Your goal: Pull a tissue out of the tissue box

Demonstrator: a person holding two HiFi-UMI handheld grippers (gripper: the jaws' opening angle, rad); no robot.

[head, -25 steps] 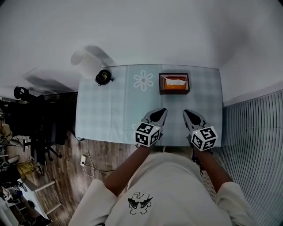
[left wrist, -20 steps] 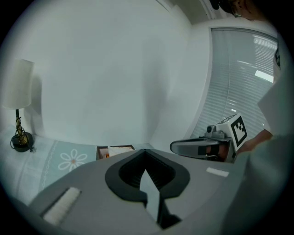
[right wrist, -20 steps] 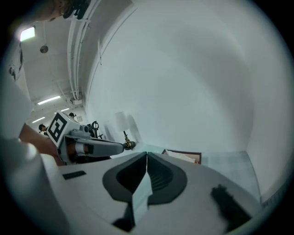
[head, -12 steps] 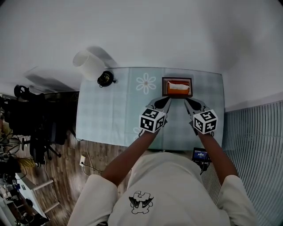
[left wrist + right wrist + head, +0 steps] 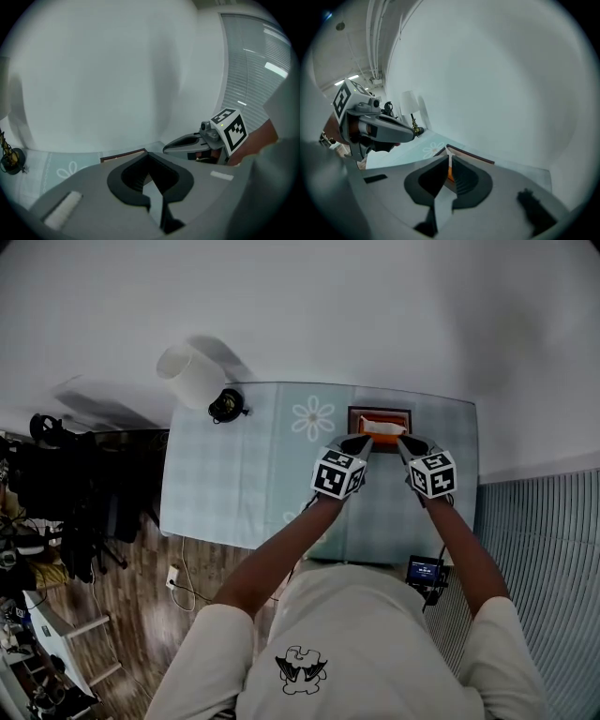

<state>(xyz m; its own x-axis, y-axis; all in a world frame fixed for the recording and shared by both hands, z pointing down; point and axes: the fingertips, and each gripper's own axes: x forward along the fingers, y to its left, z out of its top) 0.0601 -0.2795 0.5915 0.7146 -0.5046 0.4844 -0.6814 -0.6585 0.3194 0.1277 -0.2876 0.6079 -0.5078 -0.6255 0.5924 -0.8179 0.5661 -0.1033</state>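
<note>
The tissue box [image 5: 380, 425], a dark brown frame around orange with a white tissue in its slot, stands at the far right of the pale blue table [image 5: 234, 484]. Both grippers sit side by side just short of its near edge, and both are shut and hold nothing. My left gripper [image 5: 361, 442] points at the box's near left corner, my right gripper [image 5: 404, 442] at its near right corner. In the left gripper view the box rim [image 5: 123, 156] shows past my shut left gripper [image 5: 148, 154]. In the right gripper view the box [image 5: 472, 158] lies just beyond my right gripper [image 5: 448, 155].
A white lampshade [image 5: 189, 373] and a small black object [image 5: 223, 406] stand at the table's far left corner. A flower print [image 5: 312, 418] marks the cloth left of the box. A small screen [image 5: 425, 568] hangs below the near right edge. A wall runs behind the table.
Both grippers have travelled from the table's near edge across to the tissue box, drawing closer together. Their jaws have stayed shut.
</note>
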